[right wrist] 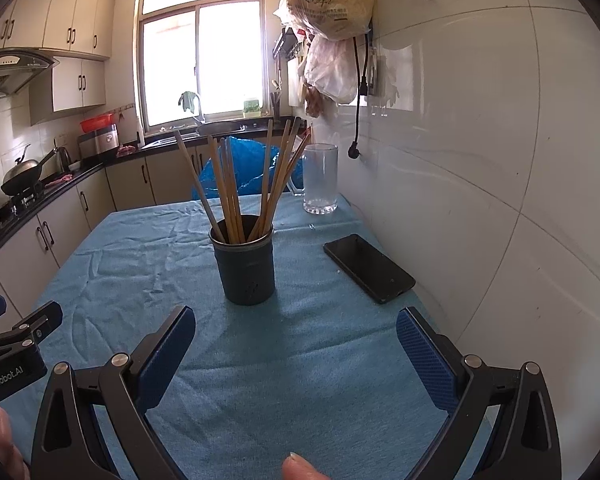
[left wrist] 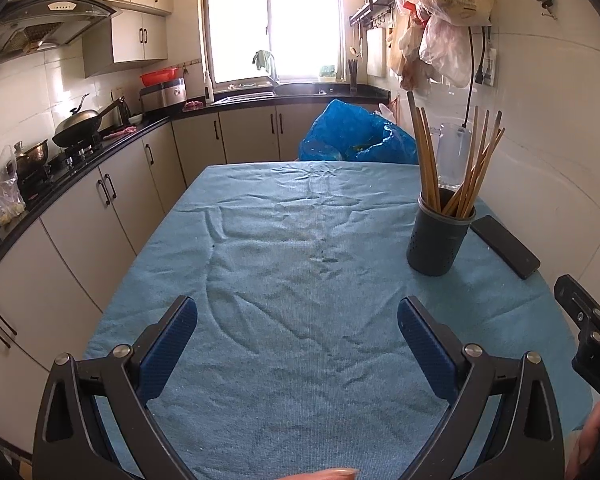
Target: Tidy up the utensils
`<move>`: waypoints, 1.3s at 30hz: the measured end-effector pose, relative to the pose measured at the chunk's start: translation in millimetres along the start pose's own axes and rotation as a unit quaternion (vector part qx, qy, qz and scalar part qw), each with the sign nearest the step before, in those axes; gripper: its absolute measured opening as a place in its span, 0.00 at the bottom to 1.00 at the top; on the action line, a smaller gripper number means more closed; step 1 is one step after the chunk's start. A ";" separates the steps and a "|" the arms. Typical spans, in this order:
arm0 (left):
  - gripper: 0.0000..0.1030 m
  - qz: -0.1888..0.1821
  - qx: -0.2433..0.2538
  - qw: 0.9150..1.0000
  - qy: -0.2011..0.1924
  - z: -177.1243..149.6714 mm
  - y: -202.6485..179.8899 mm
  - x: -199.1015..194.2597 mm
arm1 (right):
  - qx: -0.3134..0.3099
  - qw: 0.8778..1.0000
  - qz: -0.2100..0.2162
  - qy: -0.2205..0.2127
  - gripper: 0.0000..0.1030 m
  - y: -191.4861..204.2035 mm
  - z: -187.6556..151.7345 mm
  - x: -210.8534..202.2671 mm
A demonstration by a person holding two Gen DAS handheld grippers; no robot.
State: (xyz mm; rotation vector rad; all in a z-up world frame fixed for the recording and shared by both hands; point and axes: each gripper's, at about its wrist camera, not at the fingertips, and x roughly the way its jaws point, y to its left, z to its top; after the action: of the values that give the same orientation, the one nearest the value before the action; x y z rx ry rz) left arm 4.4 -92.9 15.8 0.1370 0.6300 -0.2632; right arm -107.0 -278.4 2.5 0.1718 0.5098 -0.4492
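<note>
The left gripper is spread wide, its two blue-padded fingers far apart with only bare cloth between them; it holds nothing and touches nothing. The right gripper stands just as wide, also empty, its pads hanging above the blue tablecloth short of the holder.

The dark utensil holder stands upright on the tablecloth, straight ahead of the right gripper and apart from its fingertips. From the left wrist view the same holder sits ahead and to the right of the left gripper, well apart from it. The wooden chopsticks all stand inside the holder, fanned out and leaning against its rim in two loose bunches; their exact count is hard to make out where they overlap.

To the right of the holder a black phone lies flat on the cloth, near the white tiled wall. Behind the holder, at the far edge of the table, a clear glass pitcher stands upright, and a crumpled blue plastic bag sits beyond the table's far end. A fingertip shows at the bottom edge of the right wrist view.
</note>
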 end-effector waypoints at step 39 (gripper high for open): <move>0.97 0.035 0.033 0.999 -0.001 -7.1 -5.7 -6.6 | 0.000 1.000 0.002 0.014 0.99 2.3 -7.1 1.8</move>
State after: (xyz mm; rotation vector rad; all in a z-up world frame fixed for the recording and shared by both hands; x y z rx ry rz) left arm -6.3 -95.6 13.8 0.2214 0.6138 -0.2175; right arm -107.6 -275.1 -4.3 0.1793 0.5360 -0.4437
